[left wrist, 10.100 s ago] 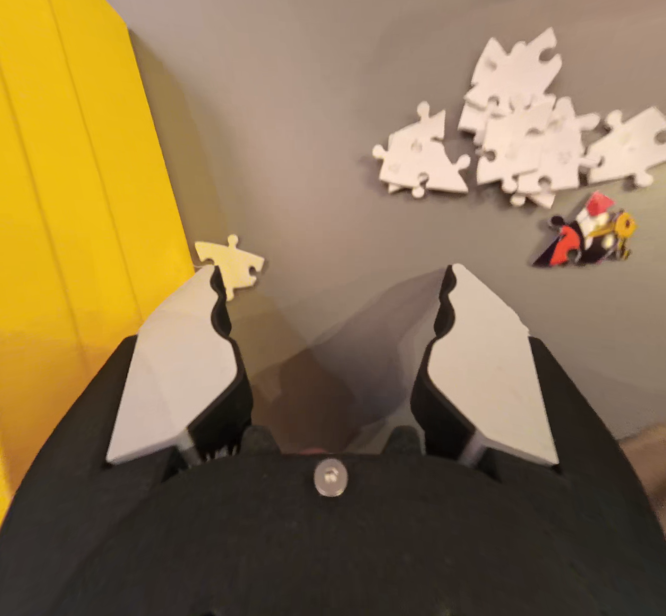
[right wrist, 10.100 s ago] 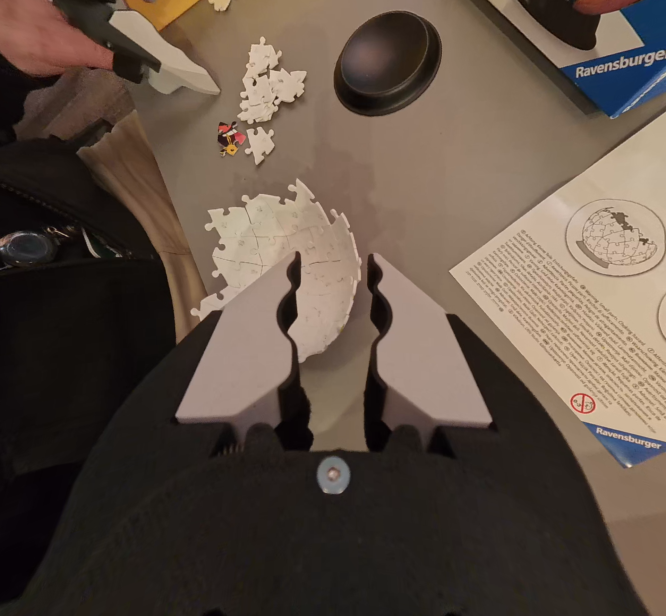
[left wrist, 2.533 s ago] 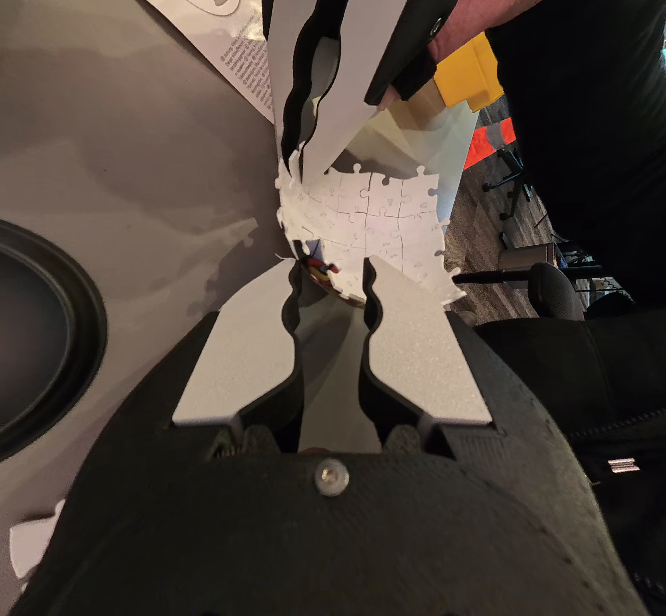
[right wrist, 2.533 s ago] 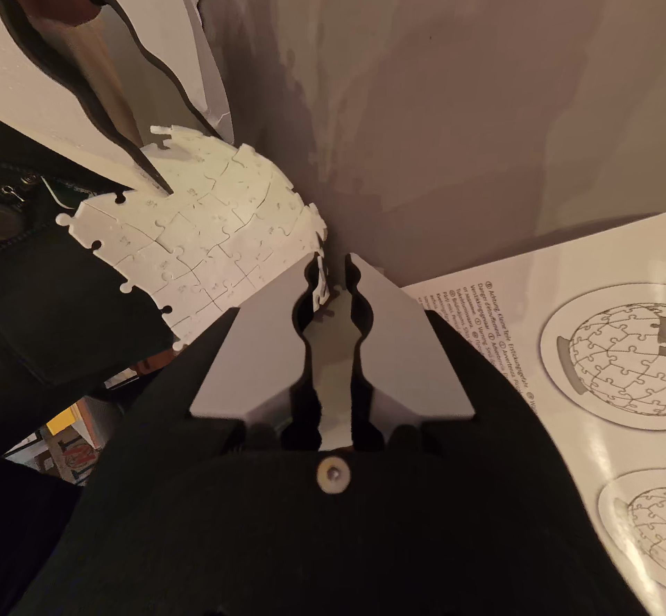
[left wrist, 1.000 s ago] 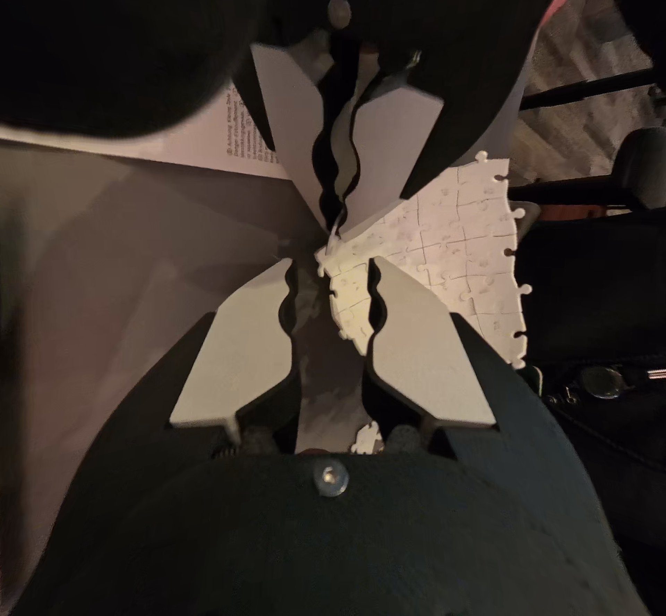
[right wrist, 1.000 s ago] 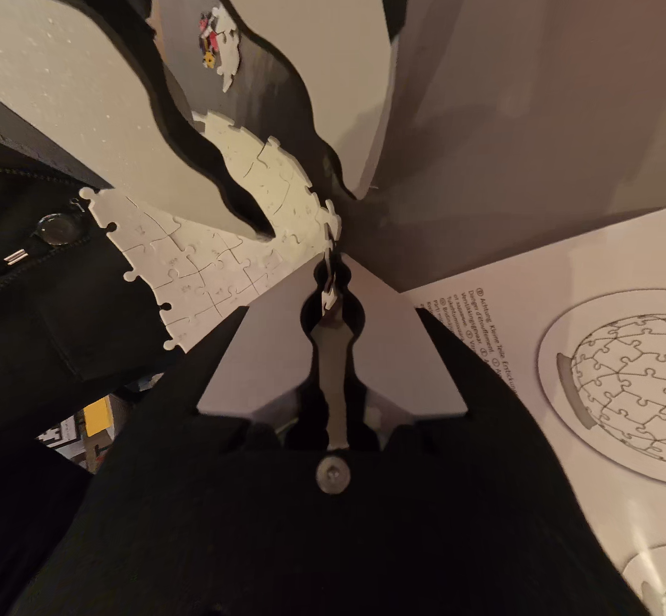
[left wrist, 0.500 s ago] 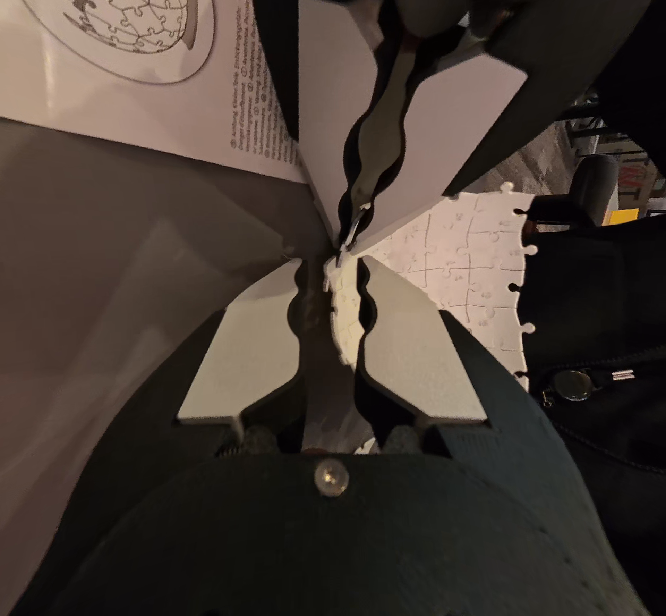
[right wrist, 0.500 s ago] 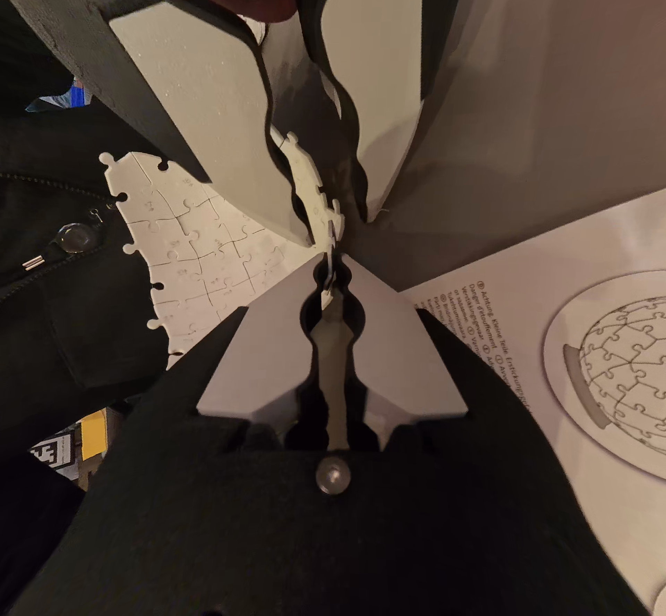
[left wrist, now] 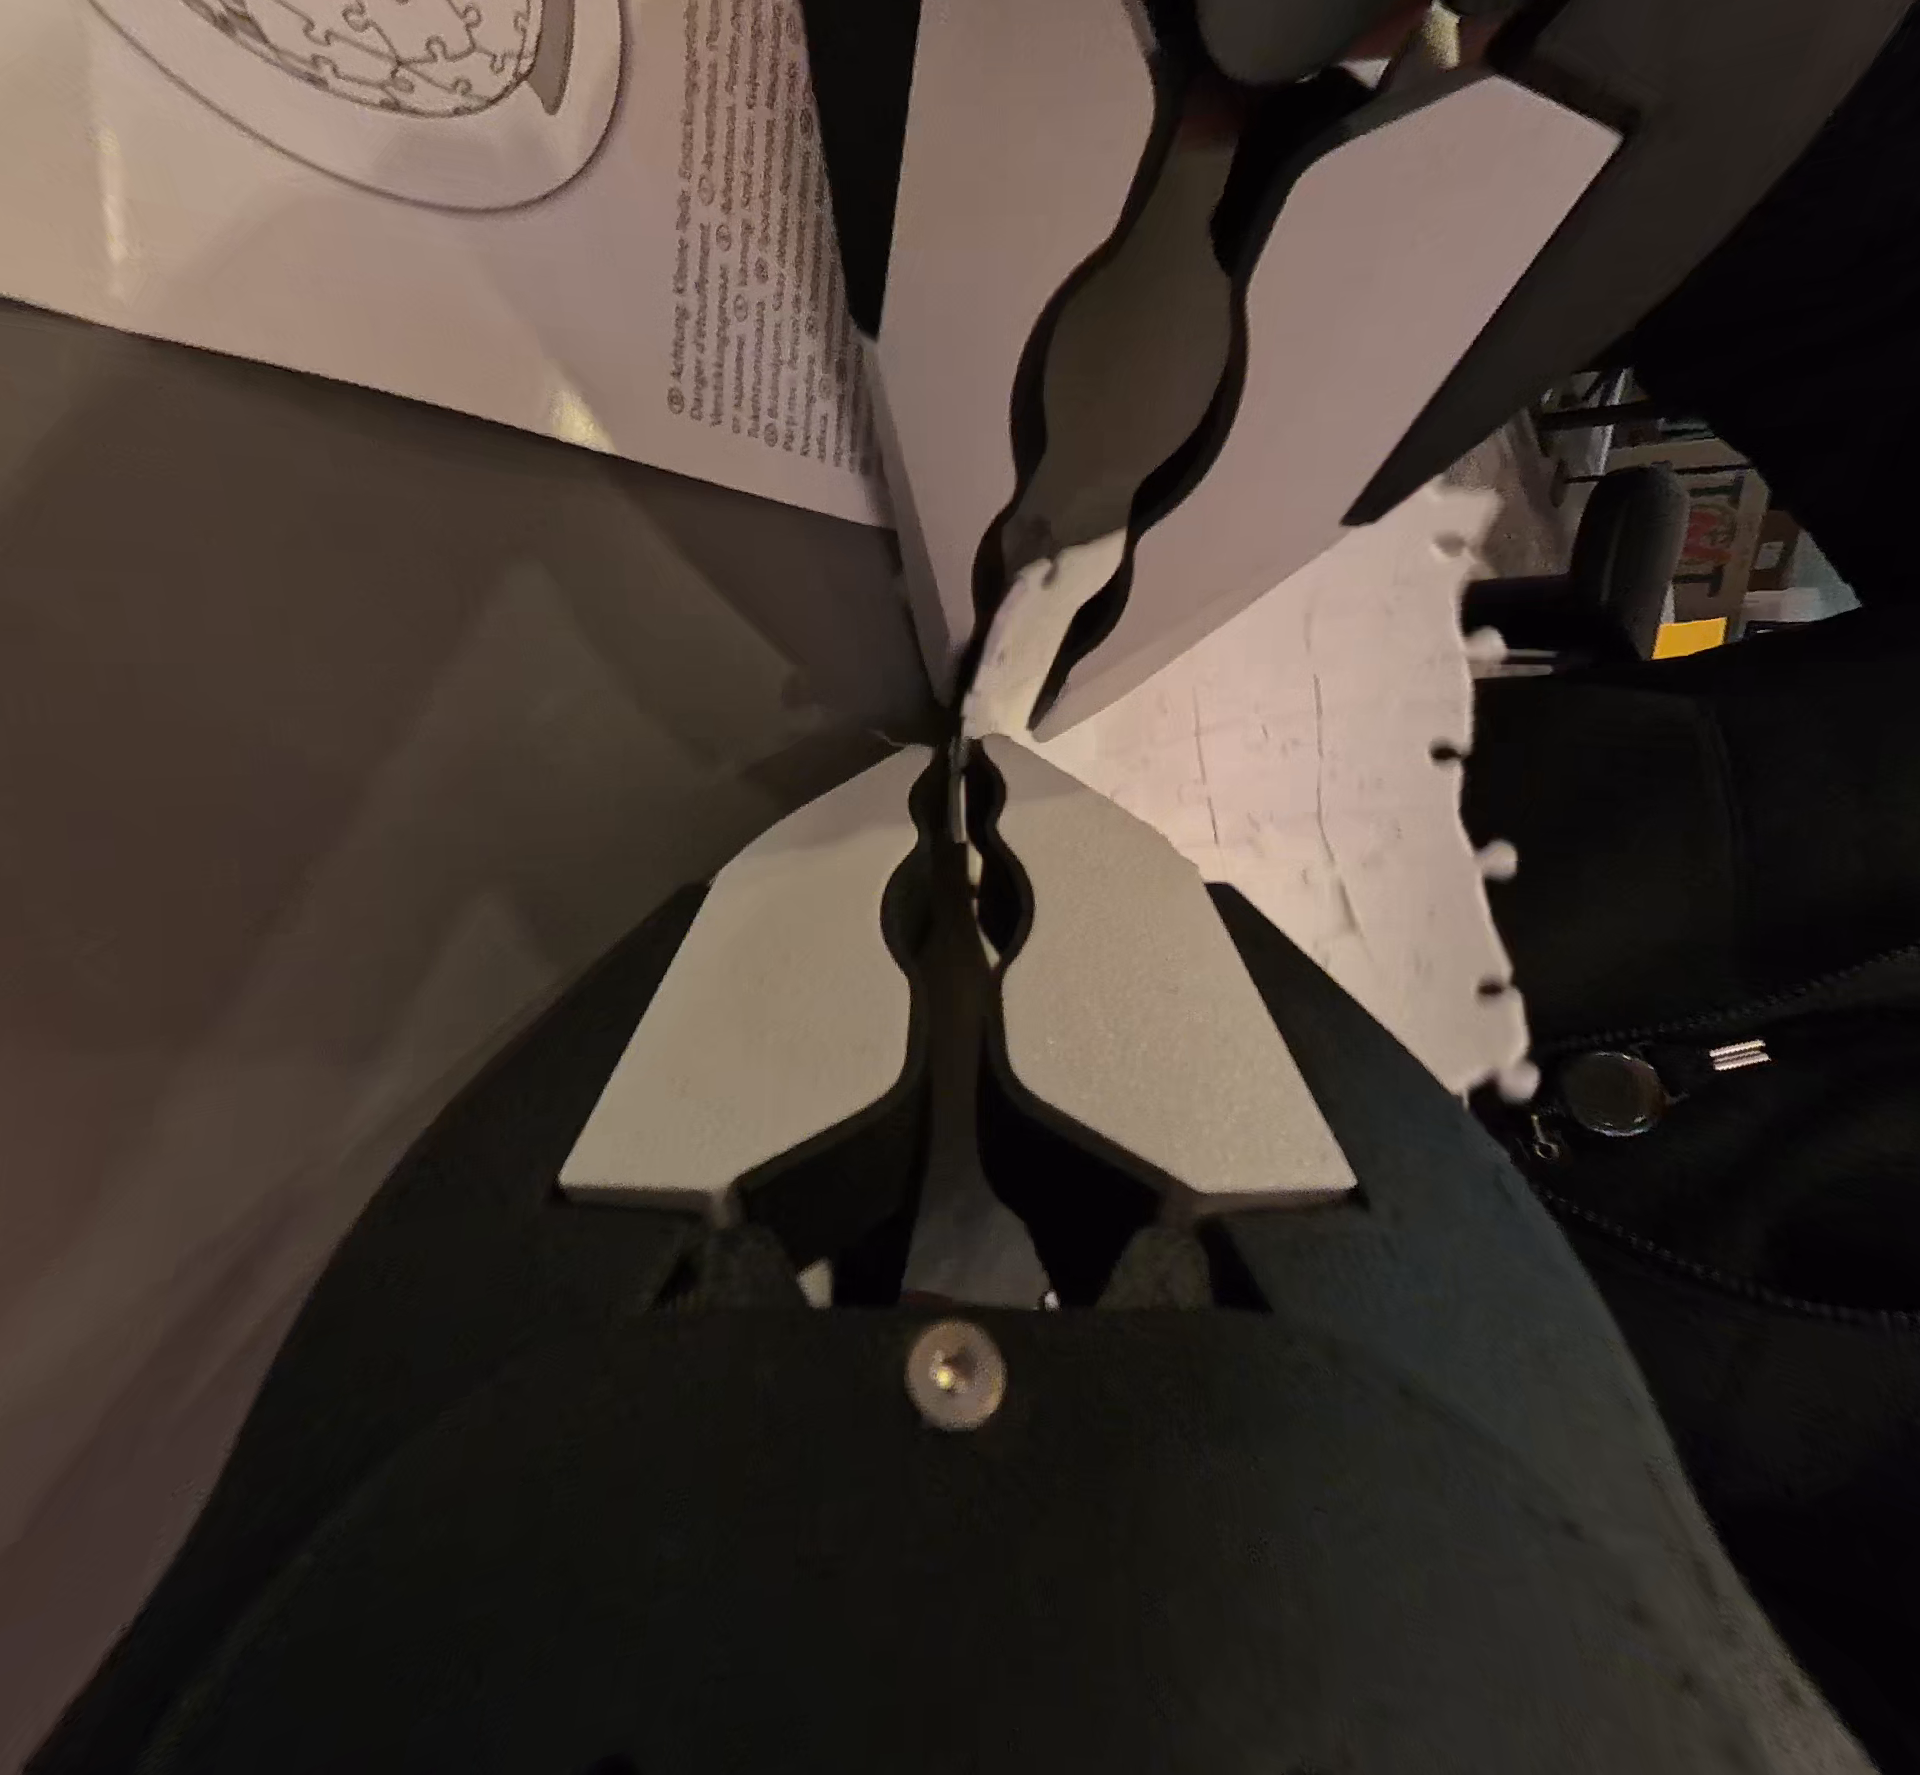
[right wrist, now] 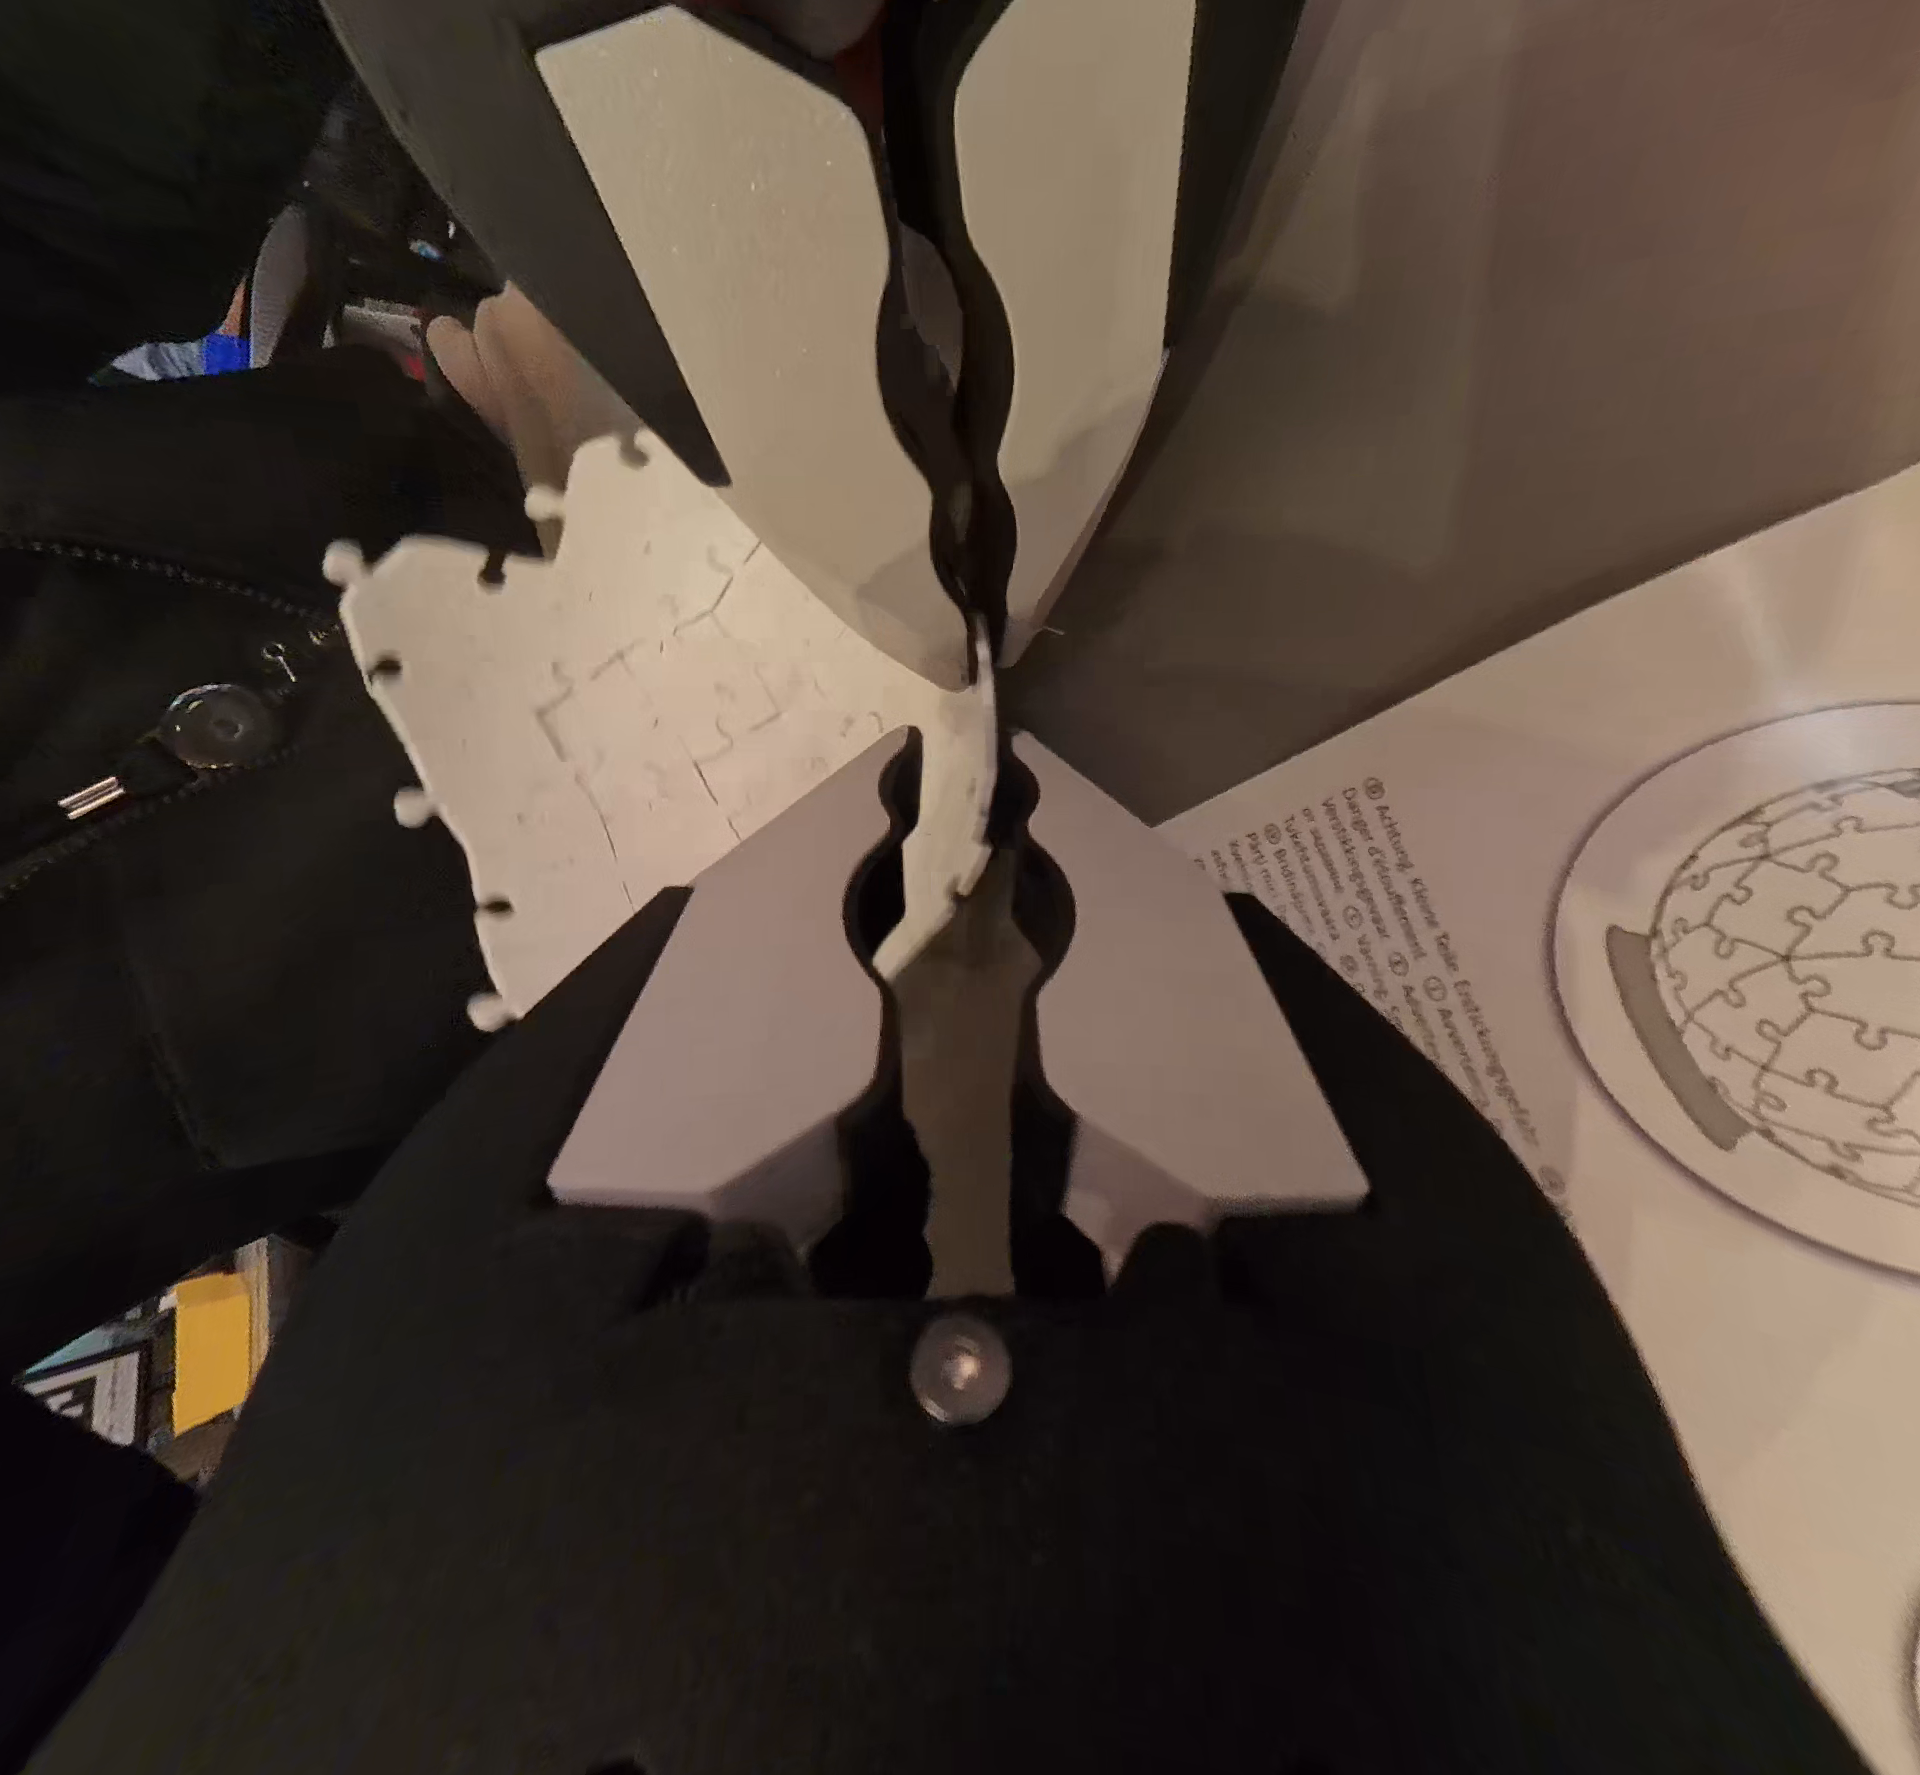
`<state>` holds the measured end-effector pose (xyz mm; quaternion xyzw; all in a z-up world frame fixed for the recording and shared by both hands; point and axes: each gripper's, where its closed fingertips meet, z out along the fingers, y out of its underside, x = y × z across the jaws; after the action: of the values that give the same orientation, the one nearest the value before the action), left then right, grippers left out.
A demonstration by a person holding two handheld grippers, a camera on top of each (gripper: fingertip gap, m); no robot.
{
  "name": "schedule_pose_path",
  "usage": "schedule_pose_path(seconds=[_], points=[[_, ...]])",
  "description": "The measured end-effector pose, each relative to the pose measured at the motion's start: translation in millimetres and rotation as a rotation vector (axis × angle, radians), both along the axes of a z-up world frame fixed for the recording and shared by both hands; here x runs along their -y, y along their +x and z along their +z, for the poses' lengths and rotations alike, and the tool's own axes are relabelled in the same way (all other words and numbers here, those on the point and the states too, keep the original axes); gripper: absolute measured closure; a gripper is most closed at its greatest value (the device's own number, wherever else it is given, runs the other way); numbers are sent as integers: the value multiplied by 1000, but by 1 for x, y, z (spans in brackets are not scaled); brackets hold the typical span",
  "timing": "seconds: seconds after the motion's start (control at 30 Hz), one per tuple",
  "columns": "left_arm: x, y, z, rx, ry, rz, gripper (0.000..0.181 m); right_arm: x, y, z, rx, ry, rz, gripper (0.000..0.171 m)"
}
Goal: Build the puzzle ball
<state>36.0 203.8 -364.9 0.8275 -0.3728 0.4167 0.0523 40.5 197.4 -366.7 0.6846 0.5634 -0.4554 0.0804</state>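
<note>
Surface (left wrist: 312,686), grey, spreading away from the puzzle shell on the side opposite the person. Dark clothing (right wrist: 208,894) of the person just behind the puzzle shell's knobbed outer edge, on the side away from the surface. Instruction sheet (right wrist: 1455,790), white, printed with text and line drawings of a pieced globe, flat on the surface near the puzzle shell, one corner reaching almost to the spot where both tools meet. Puzzle shell (left wrist: 1299,790) itself: a curved white sheet of joined pieces, blank side showing, held up off the surface, with tabs and notches along its free edge. Left hand-held gripper (left wrist: 961,754) pressed nearly together, pinching the thin rim of the puzzle shell at the end nearest the instruction sheet, the rim seen edge-on between the wavy black pads. Right hand-held gripper (right wrist: 961,738) coming at the same rim from the opposite direction, tip to tip with the left one, its fingers a narrow gap apart and gripping the rim of the puzzle shell, which fills that gap at a slant. Office chair (left wrist: 1631,541), dark, well beyond the puzzle shell's far edge. Round metal zip pull (right wrist: 213,723) on the clothing, just beside the puzzle shell's notched edge.
</note>
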Motion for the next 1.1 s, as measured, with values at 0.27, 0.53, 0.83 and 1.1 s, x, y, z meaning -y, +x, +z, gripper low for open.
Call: schedule_pose_path(seconds=[0.27, 0.53, 0.83, 1.1], points=[[-2, -1, 2, -8, 17, -12, 179, -4, 5, 1, -7, 10, -19, 160], [3, -4, 7, -3, 33, 9, 178, -10, 11, 8, -37, 20, -56, 161], [16, -8, 8, 10, 66, 40, 179, 1, 2, 8, -33, 38, -32, 164], [22, -10, 8, 1, 98, 68, 179, 14, 1, 4, -39, 37, -7, 170]])
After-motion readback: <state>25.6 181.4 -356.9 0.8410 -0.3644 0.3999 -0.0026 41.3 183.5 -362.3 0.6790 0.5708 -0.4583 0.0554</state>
